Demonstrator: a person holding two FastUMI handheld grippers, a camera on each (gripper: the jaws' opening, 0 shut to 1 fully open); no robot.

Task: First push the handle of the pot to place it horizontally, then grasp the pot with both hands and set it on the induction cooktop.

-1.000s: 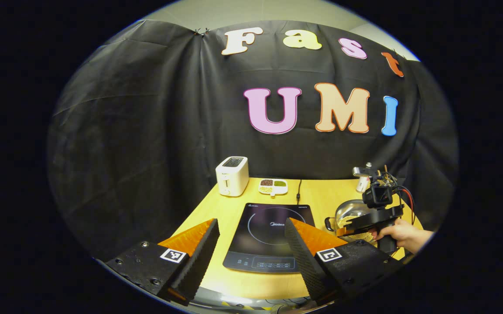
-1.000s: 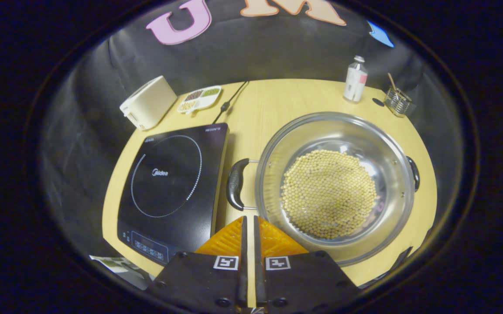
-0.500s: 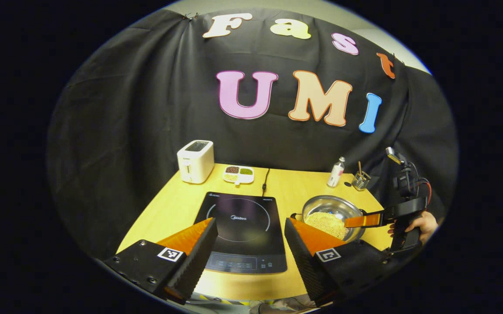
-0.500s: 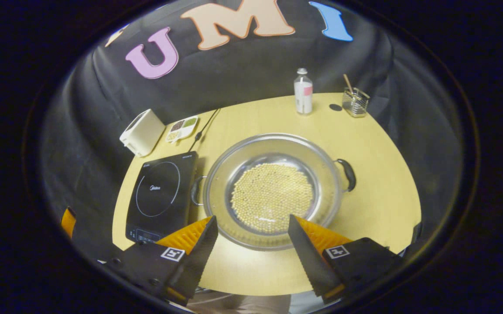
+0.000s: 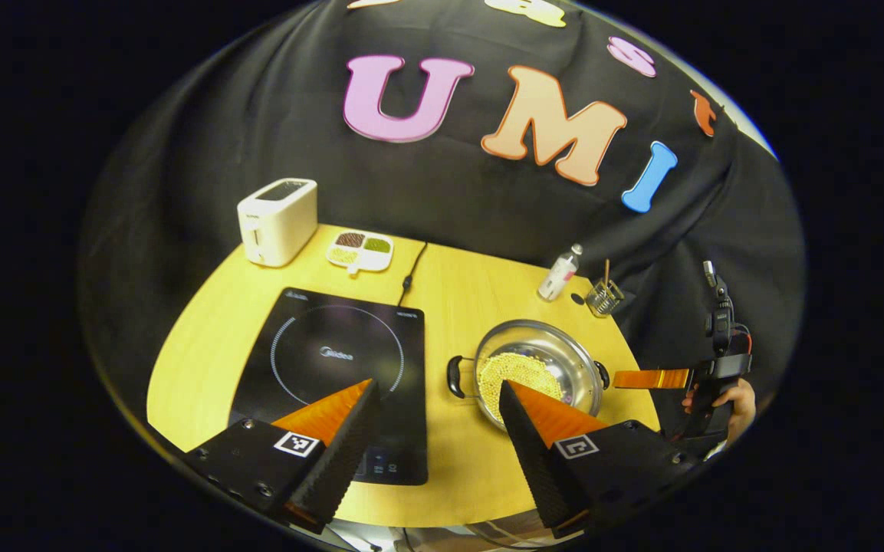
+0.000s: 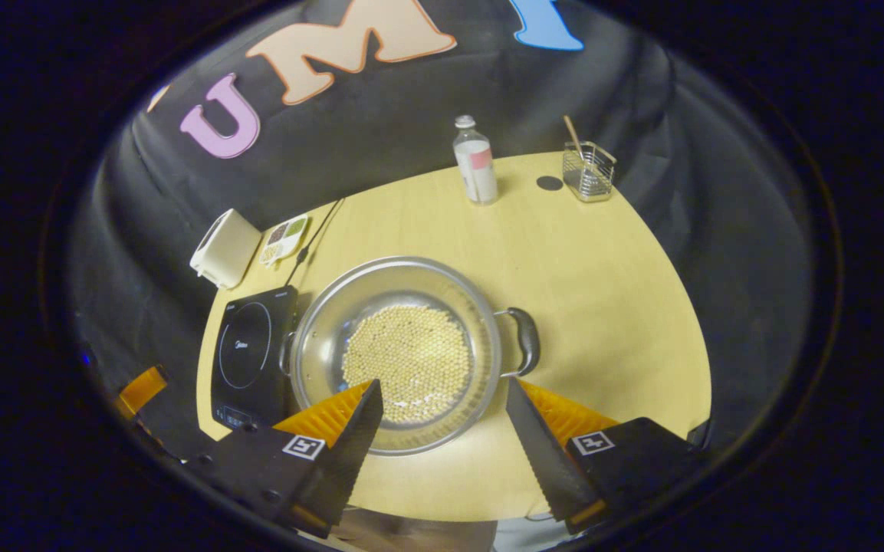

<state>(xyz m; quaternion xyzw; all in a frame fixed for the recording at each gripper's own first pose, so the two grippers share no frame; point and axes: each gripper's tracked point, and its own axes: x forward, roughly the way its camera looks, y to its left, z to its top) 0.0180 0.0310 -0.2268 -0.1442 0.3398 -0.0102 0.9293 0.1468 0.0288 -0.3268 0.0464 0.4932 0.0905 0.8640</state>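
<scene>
Left gripper view first. Left gripper hanging over the front edge of the tabletop, fingers spread wide, nothing between them. Pot sitting toward the right edge, just beside the induction cooktop, near handle pointing at the cooktop, far handle toward the right gripper, held out by a hand off the right edge. Handles looking level across already, so two-handed grasp likely next. Risk here: pot loaded with pale round beans, so a one-sided or early lift would tip it and spill. Also a chance of clipping the cooktop's raised edge while carrying across. Back edge busy: toaster at the back left corner, divided dish beside it, cord running to the cooktop, bottle and small wire holder toward the back right. Black cloth wall all round.

Right gripper view now. Right gripper released too, fingers wide apart, poised above the pot's near rim, gripping nothing. Pot mid-table, right handle just ahead of one finger, cooktop touching or nearly touching its left side; can't say which. Danger again: thin loop handle, easy to pinch off-centre and let swing. Bottle and holder well apart at the back edge, toaster far left. Plain pale wood, smooth, prone to letting the pot slide if nudged.
</scene>
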